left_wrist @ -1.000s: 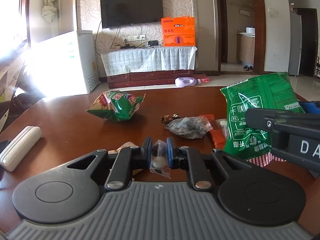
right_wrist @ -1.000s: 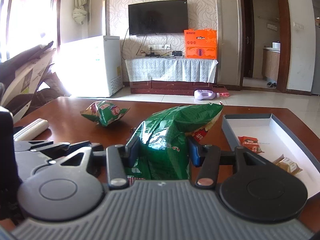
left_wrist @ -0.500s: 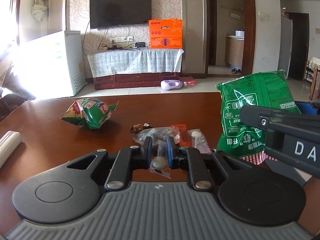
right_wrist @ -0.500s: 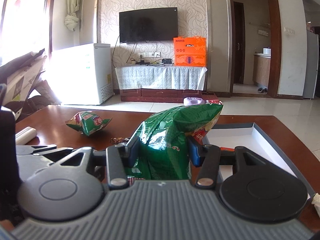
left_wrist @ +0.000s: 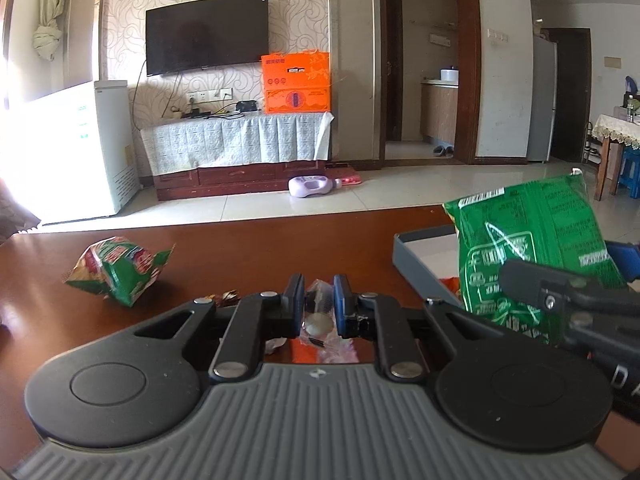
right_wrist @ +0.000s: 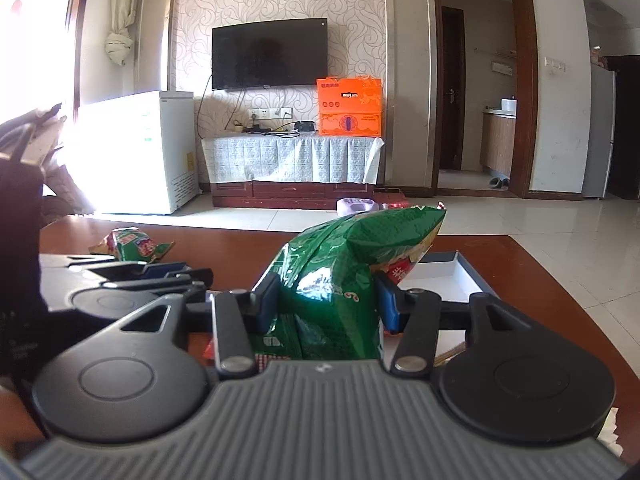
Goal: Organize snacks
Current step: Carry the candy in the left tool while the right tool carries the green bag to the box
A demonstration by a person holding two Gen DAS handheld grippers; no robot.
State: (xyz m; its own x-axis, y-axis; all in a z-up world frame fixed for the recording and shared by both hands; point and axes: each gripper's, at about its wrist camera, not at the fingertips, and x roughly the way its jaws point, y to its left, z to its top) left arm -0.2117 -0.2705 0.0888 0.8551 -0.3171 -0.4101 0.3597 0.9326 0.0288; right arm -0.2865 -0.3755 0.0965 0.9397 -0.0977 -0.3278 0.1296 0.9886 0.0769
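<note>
Carry step, both loads off the table. Left gripper [left_wrist: 317, 300] clenched on a small clear-wrapped snack [left_wrist: 318, 314]. Right gripper [right_wrist: 326, 300] grasps a large green snack bag [right_wrist: 340, 280], held upright over the near end of the grey tray [right_wrist: 460, 276]. Next, likely: lower into the tray, then release. 1 green-red bag [left_wrist: 116, 268] lies on the table [left_wrist: 260, 248]. Tray contents mostly hidden; small wrapper's contents unclear.
</note>
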